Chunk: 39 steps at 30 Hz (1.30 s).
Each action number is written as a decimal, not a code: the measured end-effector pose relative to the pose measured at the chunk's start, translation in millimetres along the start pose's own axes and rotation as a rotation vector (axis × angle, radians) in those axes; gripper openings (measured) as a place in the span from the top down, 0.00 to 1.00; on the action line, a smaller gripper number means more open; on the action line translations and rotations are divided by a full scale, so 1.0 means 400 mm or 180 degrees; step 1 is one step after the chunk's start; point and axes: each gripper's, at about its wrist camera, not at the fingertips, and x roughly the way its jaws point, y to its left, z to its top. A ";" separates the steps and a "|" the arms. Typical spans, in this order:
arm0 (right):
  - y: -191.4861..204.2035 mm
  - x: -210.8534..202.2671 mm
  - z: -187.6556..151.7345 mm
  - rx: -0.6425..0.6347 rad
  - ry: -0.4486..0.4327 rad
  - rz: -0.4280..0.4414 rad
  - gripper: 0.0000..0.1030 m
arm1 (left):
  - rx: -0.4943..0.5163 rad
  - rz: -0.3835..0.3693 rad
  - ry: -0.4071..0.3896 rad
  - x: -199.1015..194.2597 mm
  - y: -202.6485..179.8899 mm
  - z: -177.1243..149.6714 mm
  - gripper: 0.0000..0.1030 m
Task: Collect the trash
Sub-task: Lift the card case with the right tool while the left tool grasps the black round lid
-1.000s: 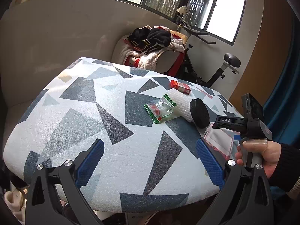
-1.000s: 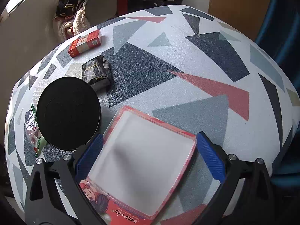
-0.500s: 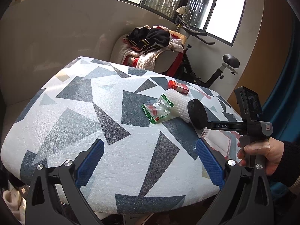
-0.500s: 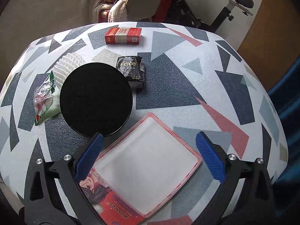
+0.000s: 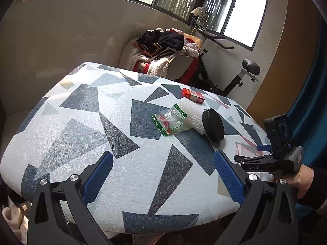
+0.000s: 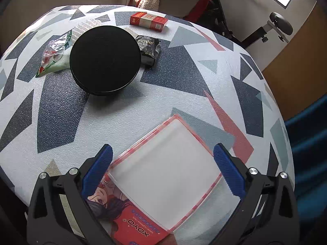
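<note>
Right gripper (image 6: 162, 168) is spread wide and holding nothing, hovering over the plastic package (image 6: 163, 171) at the table's (image 6: 204, 85) near edge. It looks light, stiffish and slick, so I'd pinch it across its side edges. Left gripper (image 5: 163, 175) is wide open and empty too. Count: one package, one clear wrapper (image 5: 168, 121), one black pouch (image 6: 148, 50), one red box (image 6: 148, 21), one black lid (image 6: 105, 60).
</note>
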 end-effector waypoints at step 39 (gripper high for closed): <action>-0.038 0.027 -0.003 0.0844 0.0021 0.0338 0.07 | -0.0017 -0.0036 0.0133 0.047 -0.019 -0.013 0.06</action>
